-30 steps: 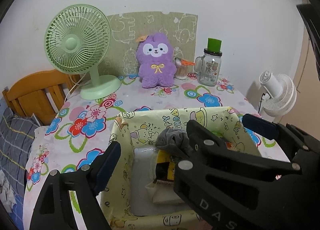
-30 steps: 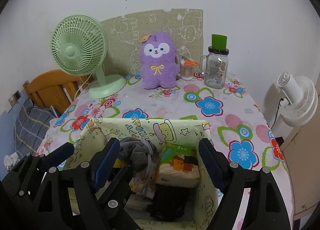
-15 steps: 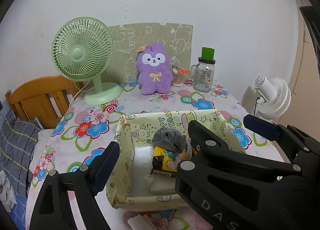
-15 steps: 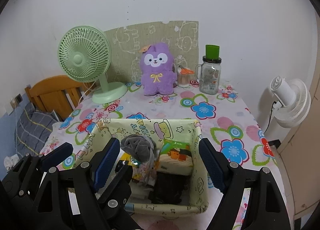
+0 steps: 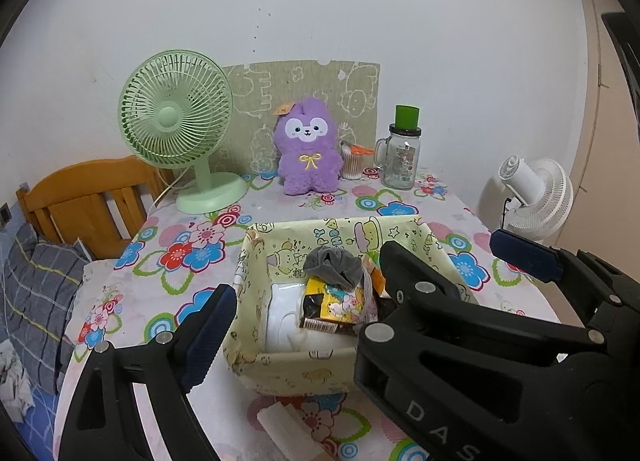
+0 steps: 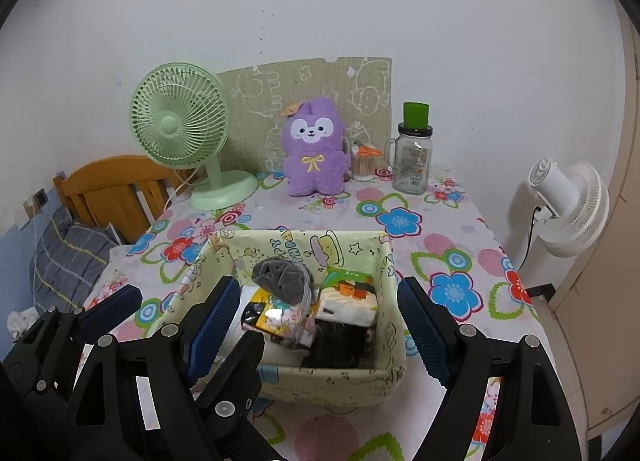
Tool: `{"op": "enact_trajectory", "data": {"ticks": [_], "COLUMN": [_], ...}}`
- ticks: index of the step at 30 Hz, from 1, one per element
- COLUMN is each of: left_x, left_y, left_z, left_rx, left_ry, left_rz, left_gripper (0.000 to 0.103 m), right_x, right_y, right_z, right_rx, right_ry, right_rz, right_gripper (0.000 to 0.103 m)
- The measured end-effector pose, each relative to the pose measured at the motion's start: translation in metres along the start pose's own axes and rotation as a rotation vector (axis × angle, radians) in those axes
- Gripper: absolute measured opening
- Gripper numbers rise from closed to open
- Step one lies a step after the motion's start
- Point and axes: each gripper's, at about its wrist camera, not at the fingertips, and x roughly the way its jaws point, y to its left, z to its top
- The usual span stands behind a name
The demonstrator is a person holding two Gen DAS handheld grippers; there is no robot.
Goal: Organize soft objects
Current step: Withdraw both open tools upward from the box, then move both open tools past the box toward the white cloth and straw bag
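A pale yellow cartoon-print fabric box (image 5: 312,373) (image 6: 340,381) sits on the flowered tablecloth. In it lie a grey soft bundle (image 5: 330,263) (image 6: 280,275), a white tissue pack (image 5: 284,317), a yellow snack packet (image 5: 328,301) and an orange-and-green tissue pack (image 6: 348,293). My left gripper (image 5: 320,301) hovers just short of the box, its jaws opening with nothing between the pads. My right gripper (image 6: 318,289) is open and empty beside it, and its left finger hides the left gripper's right finger. A purple plush (image 5: 306,153) (image 6: 314,153) stands upright at the back.
A green desk fan (image 5: 176,129) stands back left. A cotton-swab cup (image 5: 352,163) and a green-lidded glass jar (image 5: 402,157) are right of the plush. A white block (image 5: 288,429) lies at the near table edge. A wooden headboard (image 5: 88,201) is left, a white fan (image 5: 536,197) right.
Both grippers have drawn back and slightly up from the box, so its whole front wall now shows. The grey bundle and packs stay in the box.
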Motion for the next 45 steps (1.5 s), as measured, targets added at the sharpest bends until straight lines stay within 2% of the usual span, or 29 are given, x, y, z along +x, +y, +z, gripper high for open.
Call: {"op": "enact_trajectory", "data": {"ticks": [18, 45], "left_x": [-0.032, -0.049], "left_y": [-0.003, -0.001], "left_z": [-0.022, -0.059], "left_rx": [0.003, -0.01], "left_ry": [-0.032, -0.022], "left_rz": [0.005, 0.006], "left_gripper": [0.093, 0.095], "right_x": [-0.035, -0.049], "right_y": [0.005, 0.014], "right_z": [-0.023, -0.058], "right_rx": [-0.001, -0.014], "right_ry": [-0.027, -0.015], "right_rz": [-0.019, -0.008], "right_gripper": [0.084, 0.084]}}
